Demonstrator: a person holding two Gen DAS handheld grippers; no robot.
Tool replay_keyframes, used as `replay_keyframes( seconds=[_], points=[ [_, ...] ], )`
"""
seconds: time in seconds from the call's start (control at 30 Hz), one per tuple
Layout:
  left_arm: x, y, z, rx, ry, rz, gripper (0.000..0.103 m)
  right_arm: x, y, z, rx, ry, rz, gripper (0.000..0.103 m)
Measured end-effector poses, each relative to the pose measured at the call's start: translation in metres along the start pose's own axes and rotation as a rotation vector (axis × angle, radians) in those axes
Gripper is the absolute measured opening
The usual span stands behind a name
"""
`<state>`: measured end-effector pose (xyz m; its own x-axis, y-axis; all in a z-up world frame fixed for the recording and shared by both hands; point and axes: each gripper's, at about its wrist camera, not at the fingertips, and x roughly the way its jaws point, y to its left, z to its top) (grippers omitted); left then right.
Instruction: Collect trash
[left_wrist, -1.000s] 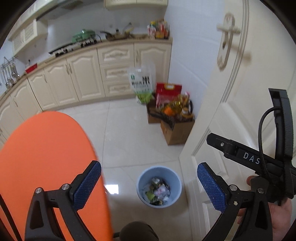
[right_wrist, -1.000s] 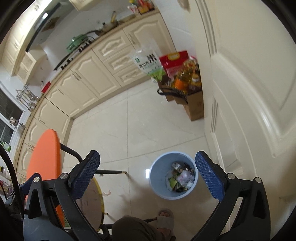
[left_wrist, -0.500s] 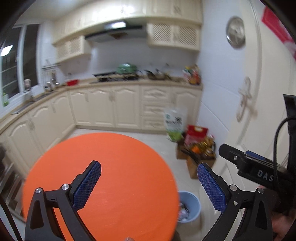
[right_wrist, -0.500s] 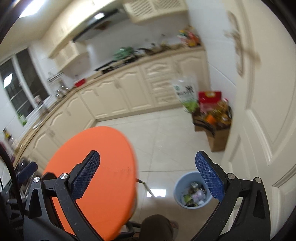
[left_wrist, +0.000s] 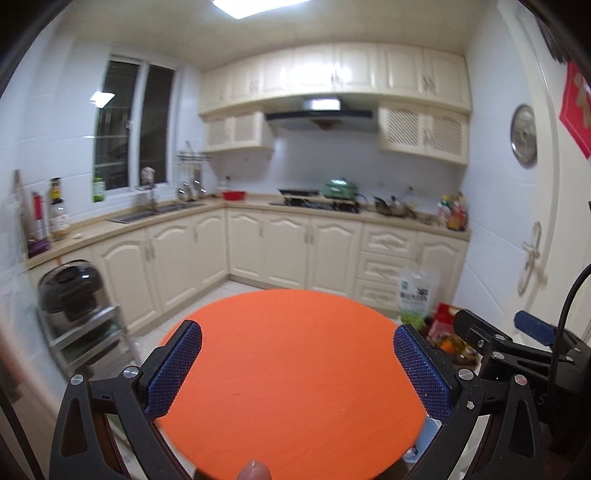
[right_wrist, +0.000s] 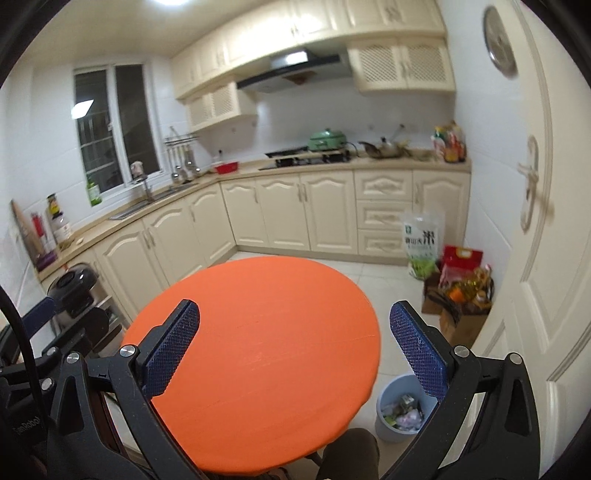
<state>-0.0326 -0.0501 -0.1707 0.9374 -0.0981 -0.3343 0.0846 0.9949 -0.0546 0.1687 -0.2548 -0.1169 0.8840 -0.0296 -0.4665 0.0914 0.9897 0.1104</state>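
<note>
A round orange table (left_wrist: 291, 373) (right_wrist: 258, 354) fills the lower middle of both views, its top bare. My left gripper (left_wrist: 297, 369) hangs open over it with nothing between its blue pads. My right gripper (right_wrist: 293, 354) is open too, above the table's near right part. A light blue trash bin (right_wrist: 400, 410) stands on the floor right of the table, holding several crumpled wrappers; in the left wrist view only a sliver of the bin (left_wrist: 424, 439) shows past the table edge. The right gripper's body (left_wrist: 517, 354) shows at the right of the left wrist view.
Cream kitchen cabinets (right_wrist: 295, 210) run along the back and left walls. A cardboard box of groceries (right_wrist: 461, 299) and a rice bag (right_wrist: 423, 240) sit by the white door (right_wrist: 535, 221). A black cooker on a metal rack (left_wrist: 72, 295) stands left. A knee (right_wrist: 351, 454) shows below.
Both grippers tilted up from looking down at the bin and floor to level over the orange table. The bin slid toward the lower right edge. Both stayed open.
</note>
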Motion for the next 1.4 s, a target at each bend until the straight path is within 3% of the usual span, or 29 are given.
replay_keyframes(
  seconds=[0.27,0.47,0.77,1.03,1.4],
  points=[
    [-0.087,-0.018,-0.077,-0.036,-0.034,0.078,0.102,-0.044,0.032,-0.029,-0.053,-0.046,0.023,0.103],
    [-0.127,-0.039,-0.106,-0.035,-0.027,0.088,0.102,-0.075,0.033,-0.037,-0.056,-0.087,0.012,0.103],
    [-0.150,-0.042,-0.100,-0.007,-0.044,0.110,0.102,-0.097,0.033,-0.042,-0.039,-0.131,0.014,0.103],
    [-0.131,-0.036,-0.076,-0.011,-0.030,0.134,0.102,-0.096,0.033,-0.042,-0.044,-0.136,0.013,0.103],
    [-0.124,-0.015,-0.059,-0.041,-0.048,0.103,0.102,-0.090,0.037,-0.046,-0.058,-0.120,0.024,0.103]
  ],
)
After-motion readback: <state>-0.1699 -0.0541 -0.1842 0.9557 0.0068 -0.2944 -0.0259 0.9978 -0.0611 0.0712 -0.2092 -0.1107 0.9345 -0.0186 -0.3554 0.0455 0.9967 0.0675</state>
